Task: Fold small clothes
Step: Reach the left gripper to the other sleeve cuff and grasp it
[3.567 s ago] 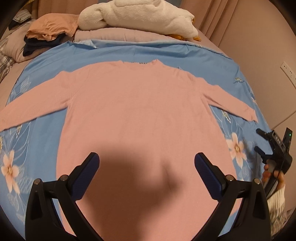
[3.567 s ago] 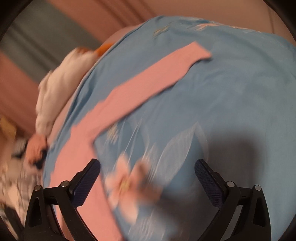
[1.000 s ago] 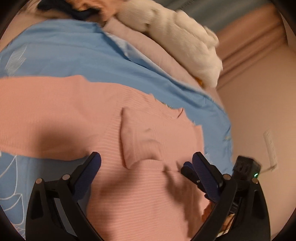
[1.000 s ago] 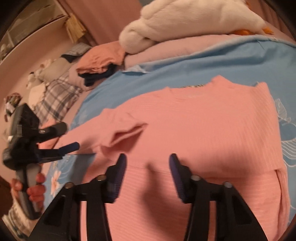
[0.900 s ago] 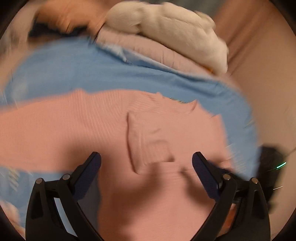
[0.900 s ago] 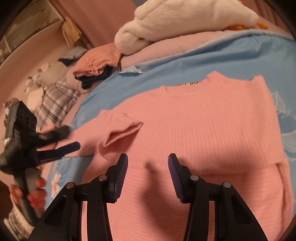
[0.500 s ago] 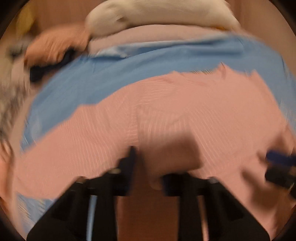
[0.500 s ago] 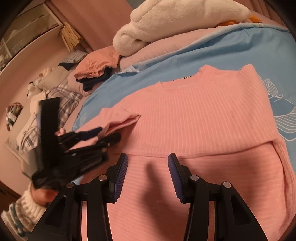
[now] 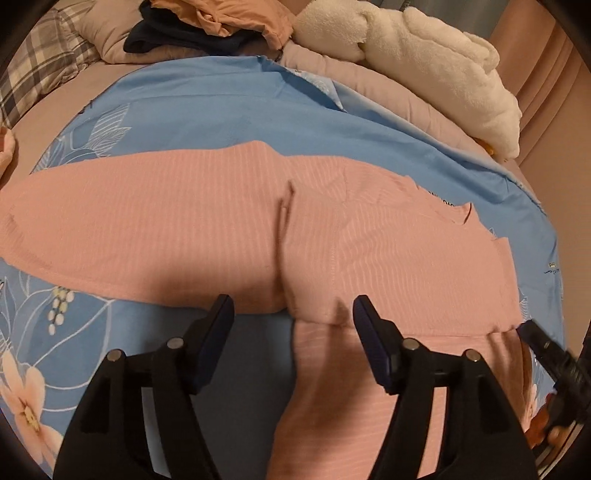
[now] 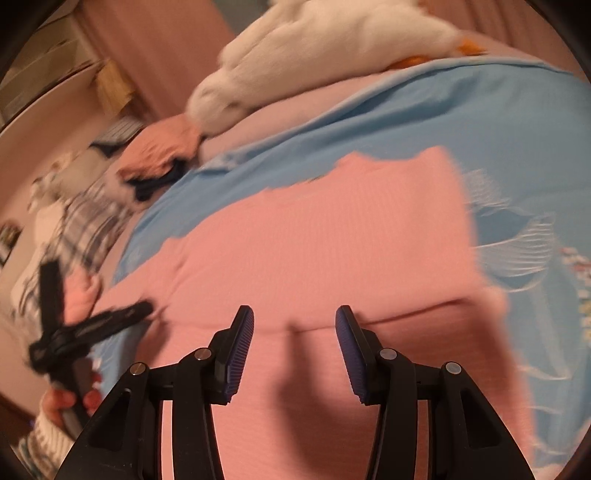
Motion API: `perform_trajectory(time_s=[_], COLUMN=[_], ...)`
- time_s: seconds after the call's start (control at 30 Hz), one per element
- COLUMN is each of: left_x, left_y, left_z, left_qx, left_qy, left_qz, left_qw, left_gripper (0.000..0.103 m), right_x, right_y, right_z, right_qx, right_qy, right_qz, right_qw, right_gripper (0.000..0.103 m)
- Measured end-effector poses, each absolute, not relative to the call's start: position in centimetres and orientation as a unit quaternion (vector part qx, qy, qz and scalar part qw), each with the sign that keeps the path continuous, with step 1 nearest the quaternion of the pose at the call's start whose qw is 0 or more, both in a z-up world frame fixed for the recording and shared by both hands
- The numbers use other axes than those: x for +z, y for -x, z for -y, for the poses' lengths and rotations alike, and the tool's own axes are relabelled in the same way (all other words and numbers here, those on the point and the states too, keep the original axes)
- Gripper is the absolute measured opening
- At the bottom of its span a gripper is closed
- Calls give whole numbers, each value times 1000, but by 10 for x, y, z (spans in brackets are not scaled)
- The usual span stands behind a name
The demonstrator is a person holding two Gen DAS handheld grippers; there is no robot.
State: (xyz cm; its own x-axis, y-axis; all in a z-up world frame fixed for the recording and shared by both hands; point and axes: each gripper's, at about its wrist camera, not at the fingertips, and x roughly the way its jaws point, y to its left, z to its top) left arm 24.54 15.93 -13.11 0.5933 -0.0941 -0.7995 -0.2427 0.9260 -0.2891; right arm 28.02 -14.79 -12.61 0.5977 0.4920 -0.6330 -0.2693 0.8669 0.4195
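A pink ribbed sweater lies flat on the blue floral sheet. Its right sleeve is folded across the chest; its left sleeve stretches out to the left. My left gripper is open and empty, just above the sweater's left armpit. My right gripper is partly open and empty over the sweater's body, near the folded sleeve's lower edge. The left gripper also shows at the left of the right wrist view, blurred. The right gripper's tip shows at the right edge of the left wrist view.
A white plush blanket and a pink duvet lie at the bed's head. Folded orange and navy clothes sit beside a plaid pillow. The right wrist view is motion-blurred.
The right sleeve has been folded over the chest and released. My left gripper has swung left toward the left sleeve and armpit. My right gripper has drawn back slightly.
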Motion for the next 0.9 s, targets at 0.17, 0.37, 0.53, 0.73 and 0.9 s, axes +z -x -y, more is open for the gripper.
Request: perform_trajectory(time_s=[0.17, 0.37, 0.53, 0.73, 0.9], left_x=[-126, -127, -136, -140, -130], left_y=[-242, -246, -251, -250, -238], left_z=[-161, -150, -146, -151, -174], left_qx=[45, 25, 28, 25, 35], left_qy=[191, 193, 184, 191, 210], left_qz=[-438, -442, -460, -465, -454], left_qw=[877, 876, 868, 864, 866], left_gripper=[67, 67, 67, 68, 68], right_x=[-124, -150, -157, -170, -149], right_y=[-280, -295, -311, -301, -283], right_z=[220, 220, 229, 276, 269], right_qx=[169, 241, 200, 149, 144], right_qy=[-234, -281, -337, -438, -368], right_qz=[-381, -419, -374, -352, -394], right_qw=[878, 829, 841, 814, 830], right_gripper=[48, 48, 48, 48, 50])
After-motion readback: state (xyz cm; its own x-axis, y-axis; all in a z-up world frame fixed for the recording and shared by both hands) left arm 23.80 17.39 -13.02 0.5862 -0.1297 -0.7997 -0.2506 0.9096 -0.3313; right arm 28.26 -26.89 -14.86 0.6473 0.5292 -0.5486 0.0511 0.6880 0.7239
